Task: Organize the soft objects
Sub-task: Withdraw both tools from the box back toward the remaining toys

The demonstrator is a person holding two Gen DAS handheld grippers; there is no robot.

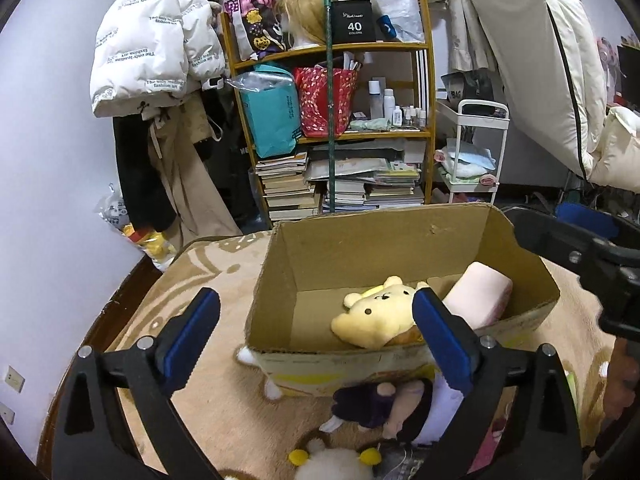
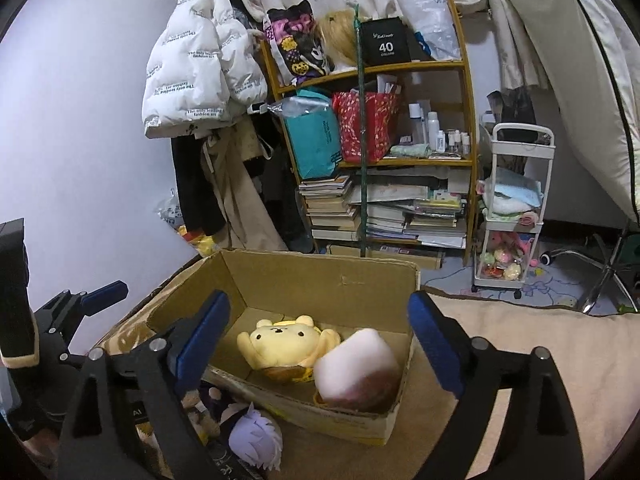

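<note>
An open cardboard box (image 1: 360,248) (image 2: 332,280) stands on a beige blanket. Inside lie a yellow bear plush (image 1: 376,312) (image 2: 280,344) and a pink soft block (image 1: 480,296) (image 2: 356,364), which looks blurred in the right wrist view. My left gripper (image 1: 316,340) is open and empty, above the box's near edge. My right gripper (image 2: 320,340) is open and empty over the box. A dark purple doll (image 1: 384,404) with a lilac-haired head (image 2: 256,436) lies on the blanket in front of the box. A white plush with yellow ears (image 1: 332,464) lies nearer still.
A wooden shelf (image 1: 332,120) (image 2: 376,140) packed with bags, books and bottles stands behind the box. White jackets (image 1: 152,40) hang on the left. A white trolley (image 2: 516,208) with soft toys stands at the right. The right gripper's arm (image 1: 592,264) shows beside the box.
</note>
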